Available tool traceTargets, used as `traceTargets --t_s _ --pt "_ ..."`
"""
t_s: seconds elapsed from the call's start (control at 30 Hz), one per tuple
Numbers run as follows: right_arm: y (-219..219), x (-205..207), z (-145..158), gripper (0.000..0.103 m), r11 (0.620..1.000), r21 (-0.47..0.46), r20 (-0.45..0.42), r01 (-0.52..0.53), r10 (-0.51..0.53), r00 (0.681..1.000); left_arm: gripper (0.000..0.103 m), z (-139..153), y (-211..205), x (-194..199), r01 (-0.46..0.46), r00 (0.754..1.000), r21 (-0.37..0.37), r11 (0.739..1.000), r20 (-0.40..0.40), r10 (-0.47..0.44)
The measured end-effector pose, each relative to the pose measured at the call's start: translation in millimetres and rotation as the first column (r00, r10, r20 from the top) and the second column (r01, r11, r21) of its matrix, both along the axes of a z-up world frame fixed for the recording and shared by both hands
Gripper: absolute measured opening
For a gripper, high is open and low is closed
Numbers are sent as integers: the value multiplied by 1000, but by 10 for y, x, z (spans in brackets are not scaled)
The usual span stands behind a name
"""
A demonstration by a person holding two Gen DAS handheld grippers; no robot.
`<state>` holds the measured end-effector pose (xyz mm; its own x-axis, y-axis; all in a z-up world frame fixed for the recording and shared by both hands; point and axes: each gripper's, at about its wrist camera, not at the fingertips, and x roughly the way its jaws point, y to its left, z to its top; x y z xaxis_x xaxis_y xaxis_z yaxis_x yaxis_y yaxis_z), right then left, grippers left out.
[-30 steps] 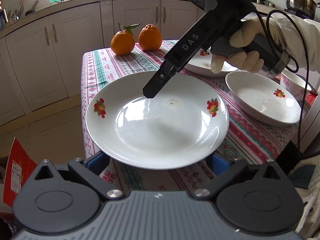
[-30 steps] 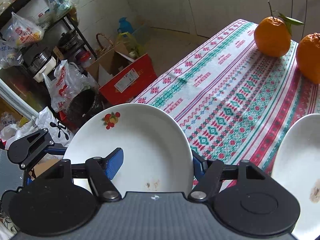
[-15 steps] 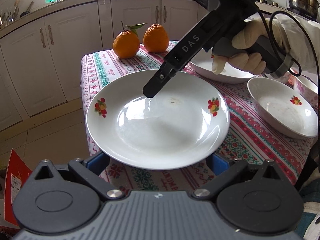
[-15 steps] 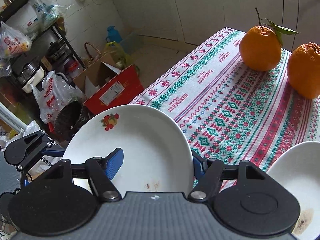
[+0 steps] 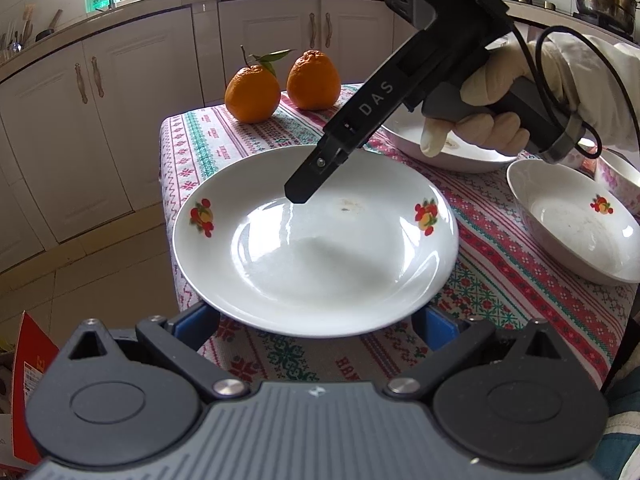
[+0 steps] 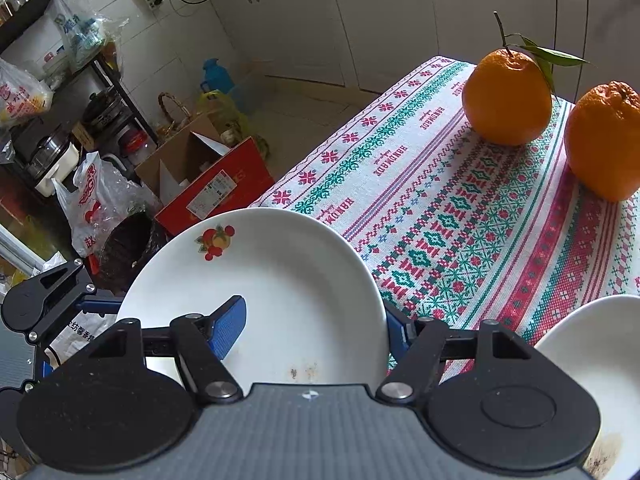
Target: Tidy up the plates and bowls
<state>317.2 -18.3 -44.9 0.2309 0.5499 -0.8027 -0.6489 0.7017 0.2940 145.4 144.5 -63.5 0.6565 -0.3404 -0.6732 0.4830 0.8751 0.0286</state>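
Note:
A white plate with fruit prints [image 5: 316,248] is held above the front left corner of the table. My left gripper [image 5: 316,326] has its jaws wide apart, and the plate's near rim lies between them. My right gripper [image 6: 312,328] is on the plate's far rim, one blue pad [image 6: 226,328] on top of it, the other under the rim; it shows in the left wrist view [image 5: 308,188]. The plate also shows in the right wrist view [image 6: 280,280]. A second white plate [image 5: 452,148] and a white bowl [image 5: 576,220] sit to the right.
Two oranges [image 5: 252,94] stand at the table's far left corner on the patterned cloth [image 5: 224,140]. A pink-patterned bowl [image 5: 620,176] sits at the far right. Below the table's left edge are a red box [image 6: 216,184], bags and a shelf.
The plate, held by both grippers, has shifted slightly over the table. The oranges and the other dishes look lower and nearer in both views.

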Motion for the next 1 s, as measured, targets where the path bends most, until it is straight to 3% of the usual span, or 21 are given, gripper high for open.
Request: traceTargets --t_s 0.43,0.8,1.0 --pt "-120 -238 241 100 1000 -3 69 -2 2 998 101 57 18 -76 -15 1000 -10 1000 14 15" --pt "-537 -945 766 103 999 23 205 28 -32 978 101 248 -83 -433 -50 997 -18 999 52 51" --pt "-772 -1439 815 103 998 16 256 65 -67 964 102 301 -220 -689 -66 996 -49 997 64 70"
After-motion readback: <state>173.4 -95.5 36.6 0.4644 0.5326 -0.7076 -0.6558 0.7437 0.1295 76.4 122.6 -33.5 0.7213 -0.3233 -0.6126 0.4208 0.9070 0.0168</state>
